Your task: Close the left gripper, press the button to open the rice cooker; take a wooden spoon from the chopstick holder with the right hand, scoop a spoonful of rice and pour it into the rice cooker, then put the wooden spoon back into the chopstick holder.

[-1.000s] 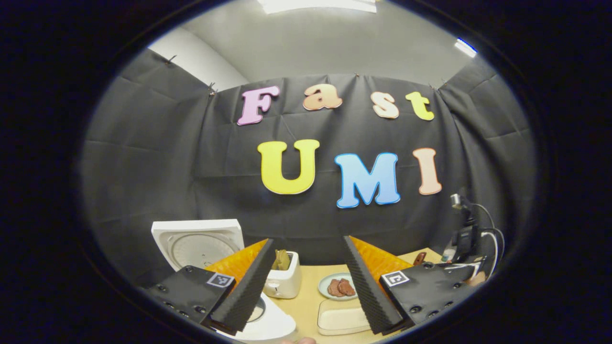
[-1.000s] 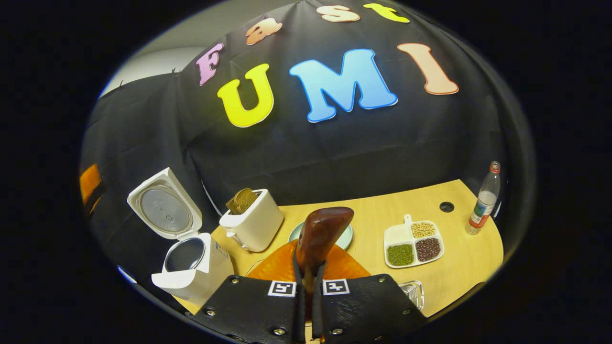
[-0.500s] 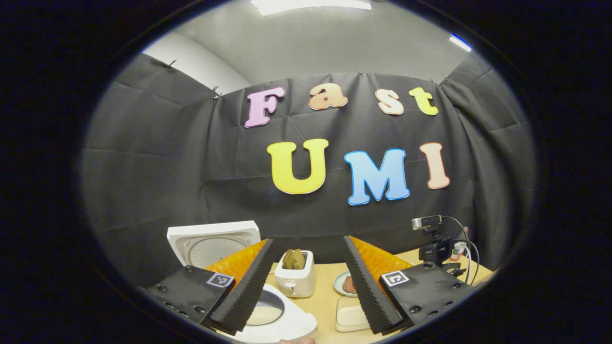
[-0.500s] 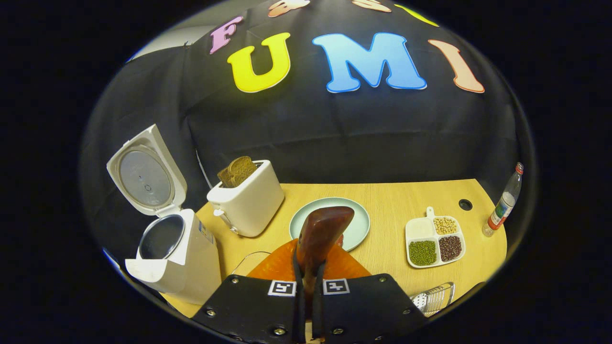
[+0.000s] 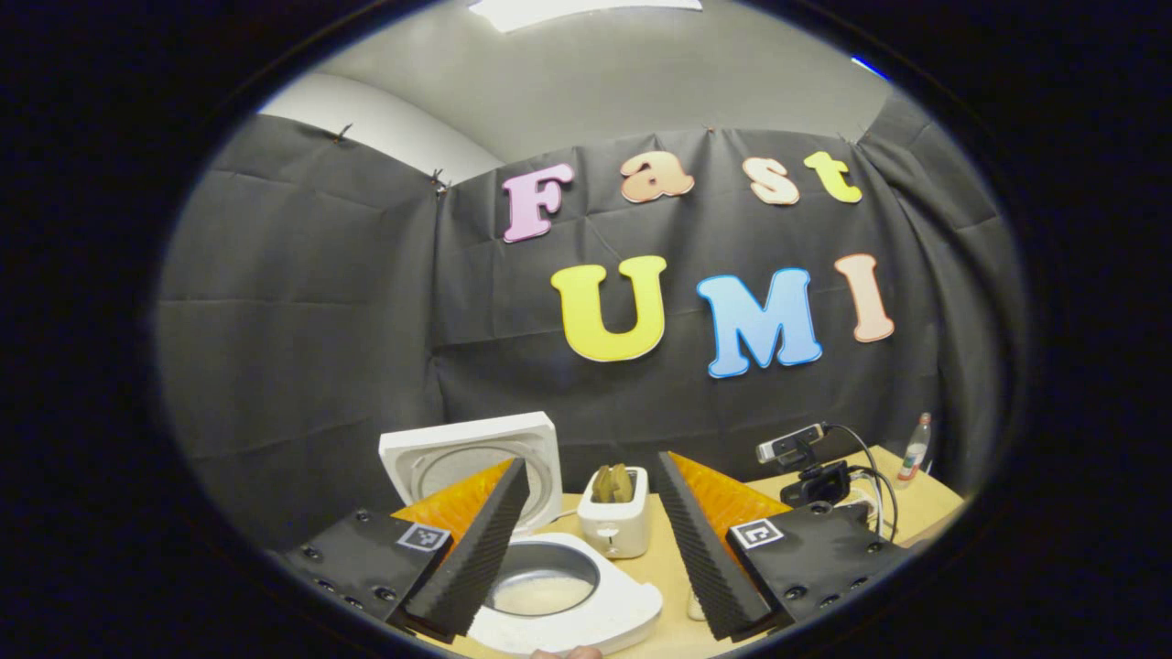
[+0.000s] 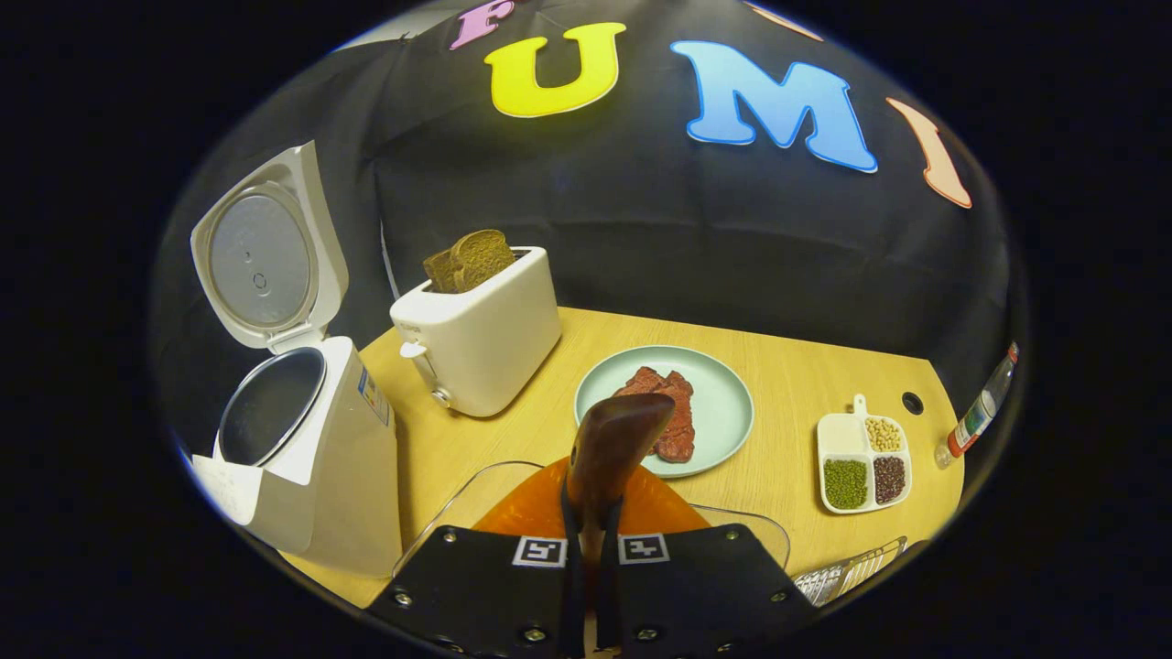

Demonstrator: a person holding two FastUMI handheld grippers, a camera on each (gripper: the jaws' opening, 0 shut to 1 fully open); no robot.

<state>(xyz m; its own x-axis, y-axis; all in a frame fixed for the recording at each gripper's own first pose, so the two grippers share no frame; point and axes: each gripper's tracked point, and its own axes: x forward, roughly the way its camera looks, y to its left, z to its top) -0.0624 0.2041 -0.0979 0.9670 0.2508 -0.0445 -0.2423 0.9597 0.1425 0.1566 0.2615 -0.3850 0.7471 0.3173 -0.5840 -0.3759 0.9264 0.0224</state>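
A light wooden table (image 6: pixel 787 366) carries everything. At its left edge stands the rice cooker (image 6: pixel 311 458), lid up. Just beside it, farther back, is a white toaster (image 6: pixel 481 339) with bread sticking out. Near the middle lies a pale green plate (image 6: pixel 723 403) with reddish meat on it. To the right sits a small divided dish (image 6: pixel 865 462) of beans and grains, and at the far right corner a bottle (image 6: pixel 978 412), with a round hole (image 6: pixel 911 402) in the tabletop between them. A clear container (image 6: pixel 458 499) rests at the near edge, a wire rack (image 6: pixel 847 572) beside it.
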